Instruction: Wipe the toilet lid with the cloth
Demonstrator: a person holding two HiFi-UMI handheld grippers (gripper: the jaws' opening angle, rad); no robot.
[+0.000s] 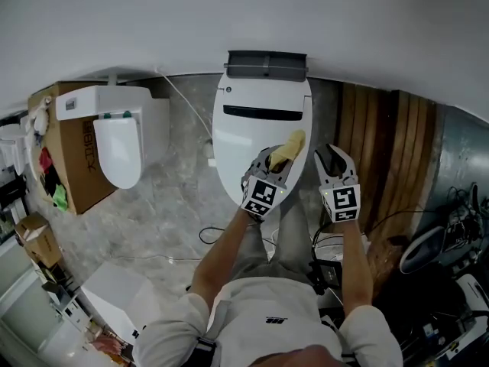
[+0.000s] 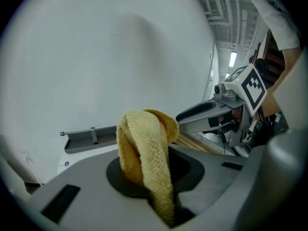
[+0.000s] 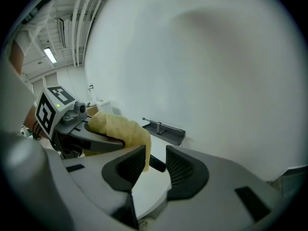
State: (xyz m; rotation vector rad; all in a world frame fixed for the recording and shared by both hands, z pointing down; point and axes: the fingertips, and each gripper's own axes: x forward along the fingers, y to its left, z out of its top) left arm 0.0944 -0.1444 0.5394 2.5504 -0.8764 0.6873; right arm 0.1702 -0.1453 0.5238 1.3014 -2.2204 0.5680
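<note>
Cloth (image 2: 147,148) first: we hold it in the left gripper (image 1: 273,161), whose jaws are clamped on its lower end. Our worry is that only a narrow bunch is pinched. A hard drag across the lid (image 1: 243,140) could pull it free, or fold the loose top under and leave bare jaws to scrape the plastic. We also judge that such a wad may press with only a small patch, so strokes could miss strips, most of all near the dark slot at the back. The right gripper (image 3: 155,160) hangs just beside the left one, jaws apart with nothing between them, and a sideways sweep could knock the two together. The cloth is yellow and waffle-textured, bunched into a thick roll that curls over beyond the jaws. It sits over the front right part of the closed white lid, and we cannot tell whether it touches. Further out, a cable (image 1: 203,237) on the floor near our feet could snag us.
</note>
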